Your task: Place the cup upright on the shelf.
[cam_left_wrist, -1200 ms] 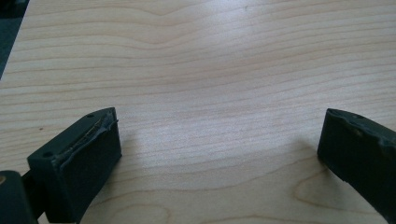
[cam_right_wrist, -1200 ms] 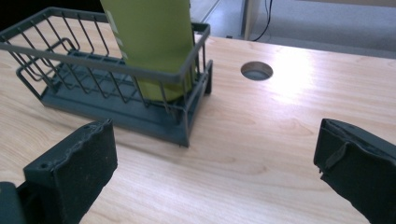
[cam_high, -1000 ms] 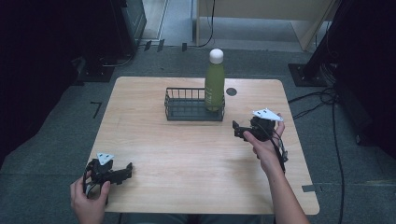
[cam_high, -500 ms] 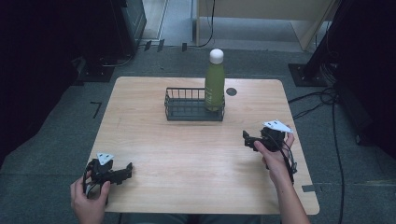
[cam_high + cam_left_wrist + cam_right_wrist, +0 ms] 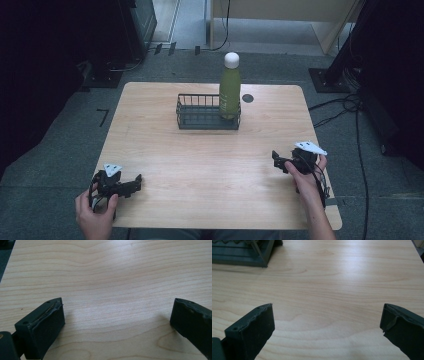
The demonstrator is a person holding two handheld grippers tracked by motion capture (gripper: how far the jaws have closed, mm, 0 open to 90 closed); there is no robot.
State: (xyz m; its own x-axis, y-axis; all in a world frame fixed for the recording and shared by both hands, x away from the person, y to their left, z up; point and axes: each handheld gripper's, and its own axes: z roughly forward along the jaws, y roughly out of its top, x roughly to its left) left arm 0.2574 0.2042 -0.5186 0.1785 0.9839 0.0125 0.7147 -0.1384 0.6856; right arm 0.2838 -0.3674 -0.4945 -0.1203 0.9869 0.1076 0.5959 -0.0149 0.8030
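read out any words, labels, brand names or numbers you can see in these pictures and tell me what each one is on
None can be read.
Green bottle, standing in the wire basket: faint pale marks on its side, too small and blurred to read.
Wooden table: bare wood grain, no writing.
Left claw and right claw: plain black jaws, wide open, no markings.

Lab or studio: bare wooden table point(image 5: 210, 165) on grey carpet point(image 5: 60, 165), floor cables point(image 5: 350, 107), dark equipment stands point(image 5: 327, 80)
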